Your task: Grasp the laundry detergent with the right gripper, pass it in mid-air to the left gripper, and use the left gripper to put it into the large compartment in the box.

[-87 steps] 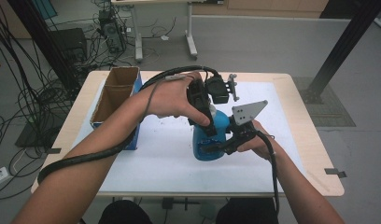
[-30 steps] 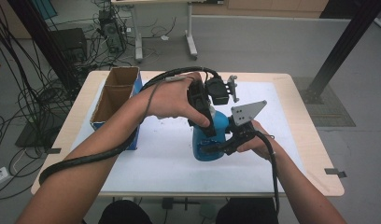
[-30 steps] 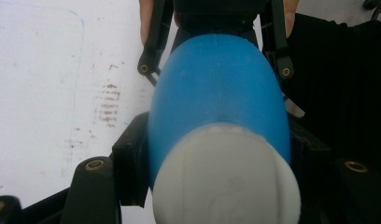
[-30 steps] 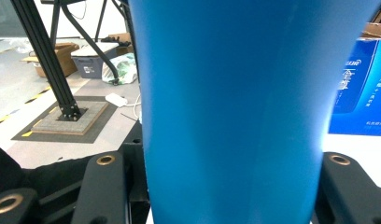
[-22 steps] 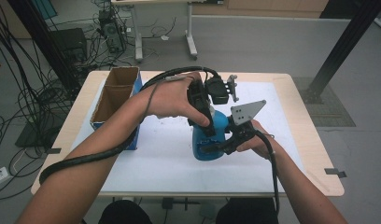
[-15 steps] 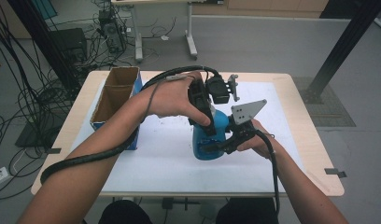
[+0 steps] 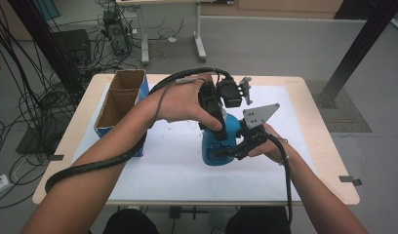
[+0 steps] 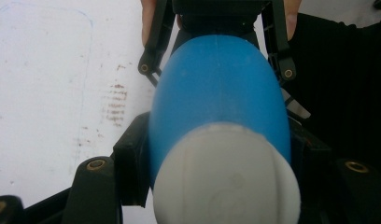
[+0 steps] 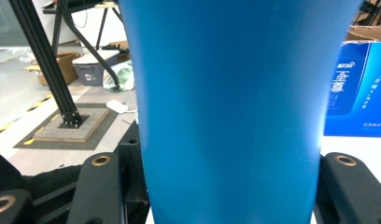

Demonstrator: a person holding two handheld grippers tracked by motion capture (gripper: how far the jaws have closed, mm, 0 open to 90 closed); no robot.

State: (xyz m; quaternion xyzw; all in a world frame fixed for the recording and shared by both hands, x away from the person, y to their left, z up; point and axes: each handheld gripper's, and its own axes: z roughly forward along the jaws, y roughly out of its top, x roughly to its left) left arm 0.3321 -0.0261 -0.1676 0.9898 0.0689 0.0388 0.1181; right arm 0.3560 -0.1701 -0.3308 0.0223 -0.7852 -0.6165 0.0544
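**Blue bottle pinned at both ends, cap not yet off**

The table [image 7: 328, 161] lay broad under its white sheet, with open room from 3 to 9 o'clock around my work. The cardboard box [image 7: 120, 105] stood at 9 o'clock by the left edge, well apart. At the centre stood the blue bottle [image 7: 217, 146], upright. My left gripper [image 7: 212, 109] came down from 12 o'clock, clamped tight on the neck below the white cap [image 8: 226, 179]. My right gripper [image 7: 231, 148] came in from 3 o'clock, jaws just eased a little, pads against the body. I judged the opening barely begun; the cap sat on.
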